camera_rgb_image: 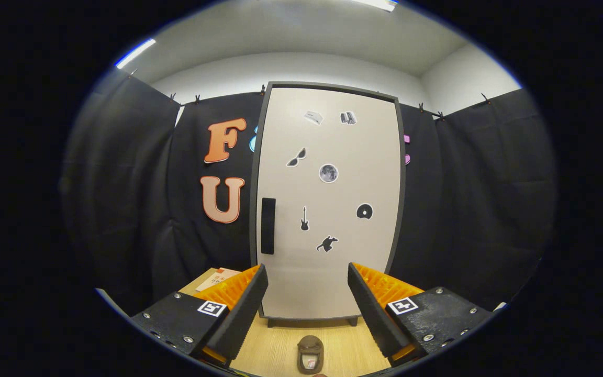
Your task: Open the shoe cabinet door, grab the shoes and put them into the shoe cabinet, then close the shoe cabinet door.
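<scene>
Gripper [306,303] sits low and level, aimed straight at the cabinet front, w/ both fingers [241,309] spread wide apart and nothing between the pads; no contact w/ anything. Each finger carries a small square marker tag on its top face. Nearest thing: a shoe [310,354], brown, lying on the light wood worktop [275,351] in the gap between the fingers, roughly centred, opening facing the camera w/ a pale label visible inside; it's down at the base of the fingers, not touched by either. Just beyond it, worktop runs on to the shoe cabinet [327,209], which stands upright on short dark feet right ahead, framed between the two fingers. Cabinet door is closed: pale panel in a dark frame, w/ a dark vertical handle [268,225] on its left side about mid-height, above and beyond the left finger. Door front has several small stickers scattered on it: sunglasses, a round moon-like disc, a guitar, a record shape, a few others too small to tell. Left of the cabinet, past the left finger, a flat orange-and-white paper or card [218,278] lies on the worktop. Behind all: black cloth wall [469,209], white wall and ceiling w/ strip lights above.
</scene>
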Motion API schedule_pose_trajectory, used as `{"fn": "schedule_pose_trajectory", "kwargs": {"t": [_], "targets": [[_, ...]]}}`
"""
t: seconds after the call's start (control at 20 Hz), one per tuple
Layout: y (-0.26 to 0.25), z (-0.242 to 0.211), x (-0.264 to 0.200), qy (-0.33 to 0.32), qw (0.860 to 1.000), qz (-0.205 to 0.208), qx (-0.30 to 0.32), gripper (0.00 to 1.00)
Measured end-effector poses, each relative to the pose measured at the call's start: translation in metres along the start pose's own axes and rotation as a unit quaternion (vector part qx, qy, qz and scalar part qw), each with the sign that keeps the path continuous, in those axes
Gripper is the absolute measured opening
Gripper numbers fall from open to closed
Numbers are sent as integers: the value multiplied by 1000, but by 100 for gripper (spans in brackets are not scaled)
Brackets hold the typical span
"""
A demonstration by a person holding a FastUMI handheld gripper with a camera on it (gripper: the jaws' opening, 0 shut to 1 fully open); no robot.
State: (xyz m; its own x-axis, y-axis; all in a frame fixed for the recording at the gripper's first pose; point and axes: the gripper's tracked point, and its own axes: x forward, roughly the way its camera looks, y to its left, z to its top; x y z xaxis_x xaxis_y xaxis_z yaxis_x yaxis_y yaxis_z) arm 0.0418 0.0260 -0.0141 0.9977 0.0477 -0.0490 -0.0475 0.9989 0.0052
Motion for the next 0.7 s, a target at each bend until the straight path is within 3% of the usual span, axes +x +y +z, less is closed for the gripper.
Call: {"fn": "schedule_pose_trajectory", "kwargs": {"t": [0.7], "targets": [[59,-5,108,9,999,53,1,96]]}}
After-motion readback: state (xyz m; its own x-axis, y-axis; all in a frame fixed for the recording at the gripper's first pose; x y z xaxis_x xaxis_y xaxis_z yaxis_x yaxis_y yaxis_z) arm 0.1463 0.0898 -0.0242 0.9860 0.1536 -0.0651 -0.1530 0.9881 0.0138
